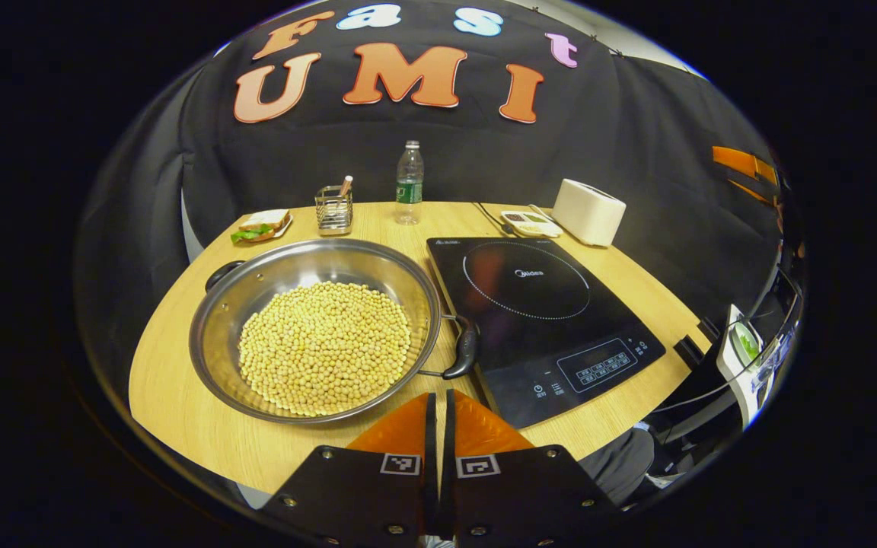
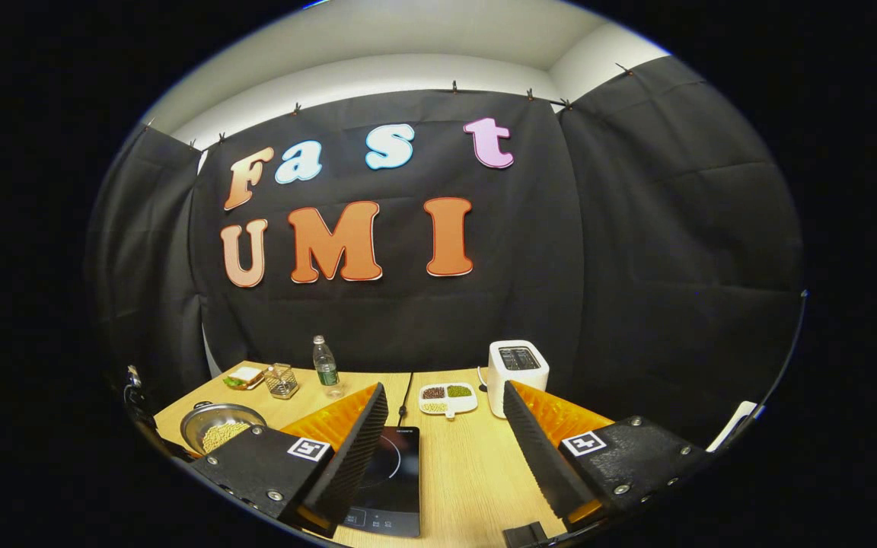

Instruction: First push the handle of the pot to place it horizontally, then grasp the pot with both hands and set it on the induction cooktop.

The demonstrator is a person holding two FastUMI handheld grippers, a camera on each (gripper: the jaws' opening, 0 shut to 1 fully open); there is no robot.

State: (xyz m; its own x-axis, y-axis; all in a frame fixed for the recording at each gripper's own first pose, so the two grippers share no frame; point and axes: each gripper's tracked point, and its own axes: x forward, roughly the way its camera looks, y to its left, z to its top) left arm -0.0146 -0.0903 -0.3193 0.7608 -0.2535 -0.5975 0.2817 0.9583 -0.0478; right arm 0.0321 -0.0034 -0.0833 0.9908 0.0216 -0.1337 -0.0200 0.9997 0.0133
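Silver pot (image 1: 225, 320) of yellow beans (image 1: 324, 346), black cooktop (image 1: 537, 320), tan table (image 1: 172, 380).

"Midea" stands on the induction cooktop (image 1: 537, 304) — other print too small.

A wide, shallow stainless steel pot (image 1: 315, 329) sits on the wooden table in the lower left of the left gripper view, filled across its bottom with a layer of pale yellow beans. It has two black handles: one at its upper left rim (image 1: 222, 272), the other at its right rim (image 1: 464, 348), just beside the induction cooktop (image 1: 541, 318). That flat, glossy black cooktop lies right of centre, its control panel toward the lower right.
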